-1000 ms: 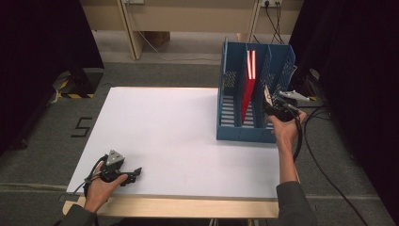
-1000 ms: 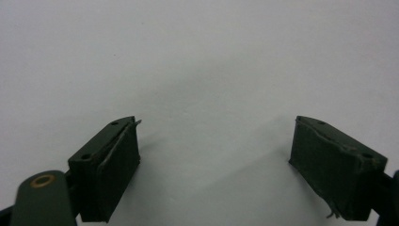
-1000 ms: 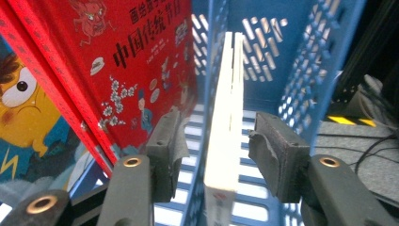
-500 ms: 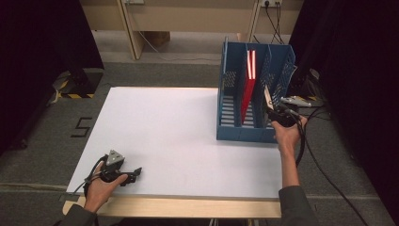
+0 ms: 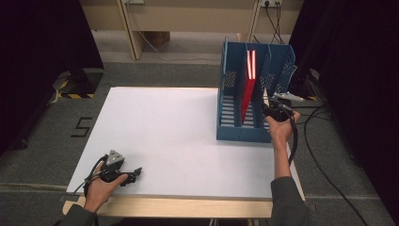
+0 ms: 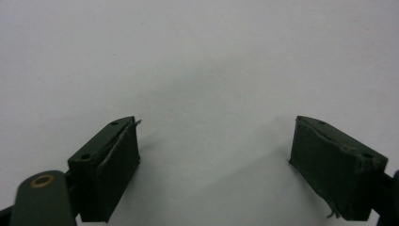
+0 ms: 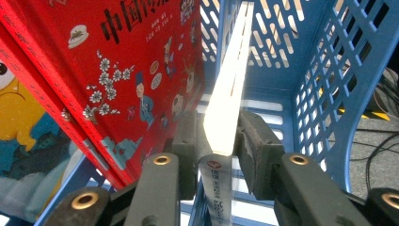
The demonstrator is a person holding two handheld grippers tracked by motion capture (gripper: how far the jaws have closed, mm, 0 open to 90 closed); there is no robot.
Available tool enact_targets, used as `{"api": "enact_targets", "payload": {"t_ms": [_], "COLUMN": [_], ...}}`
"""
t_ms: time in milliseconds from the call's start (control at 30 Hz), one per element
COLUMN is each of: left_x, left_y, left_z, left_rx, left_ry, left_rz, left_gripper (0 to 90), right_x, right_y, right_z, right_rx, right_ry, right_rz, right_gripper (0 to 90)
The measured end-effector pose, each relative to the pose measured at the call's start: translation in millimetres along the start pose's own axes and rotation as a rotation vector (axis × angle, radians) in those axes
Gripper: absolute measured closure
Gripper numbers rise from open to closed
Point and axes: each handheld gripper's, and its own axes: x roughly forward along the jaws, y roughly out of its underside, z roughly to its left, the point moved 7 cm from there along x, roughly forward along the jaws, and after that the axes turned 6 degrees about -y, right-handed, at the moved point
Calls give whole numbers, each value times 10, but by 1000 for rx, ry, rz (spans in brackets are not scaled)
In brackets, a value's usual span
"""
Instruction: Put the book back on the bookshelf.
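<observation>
**Clerk:** Item one, the right claw [image 7: 219,141]. State?

**Keeper:** Jaws had just been closing and stood narrow, pads pressed on the lower edge of a thin white book [image 7: 230,80], held upright by its spine. In the high view the same claw [image 5: 269,107] was at the right-hand bay of the blue file rack [image 5: 226,89].

**Clerk:** Where did the book sit?

**Keeper:** Inside that bay, between the divider and the rack's perforated outer wall [image 7: 329,94]. Whether its bottom edge touched the rack floor could not be told.

**Clerk:** Neighbouring stock?

**Keeper:** A red picture book [image 7: 117,70], leaning in the next bay, just beside the left jaw; seen standing tall in the rack from above [image 5: 248,87].

**Clerk:** Item two, the left claw?

**Keeper:** Left claw [image 6: 214,169], jaws wide, nothing between them, lying low on the white bench [image 5: 164,132] near its front corner, well apart from the rack.

**Clerk:** Hazards?

**Keeper:** Judged, not observed: the grip was low and on a thin edge, so the tall book might pivot and tip against the wall if released before it was seated. The left jaw might also nudge the red book, or drag the rack along the bench.
</observation>
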Motion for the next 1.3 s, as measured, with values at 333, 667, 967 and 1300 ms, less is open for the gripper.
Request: {"api": "enact_targets", "payload": {"t_ms": [333, 667, 967, 1300], "left_x": [1, -2, -2, -2], "left_y": [2, 3, 3, 6], "left_z": [-2, -2, -2, 0], "left_rx": [0, 0, 2, 4], "left_ry": [0, 1, 0, 0], "left_rz": [-6, 0, 1, -4], "left_gripper": [147, 146, 146, 145], "right_x": [-138, -511, -671, -706], "right_y": [12, 143, 471, 644], "right_z": [75, 239, 539, 789], "right_rx": [-20, -44, -59, -91], "right_ry": [8, -33, -125, -172], "right_rz": [-20, -69, -63, -26], "right_gripper": [540, 471, 406, 377]}}
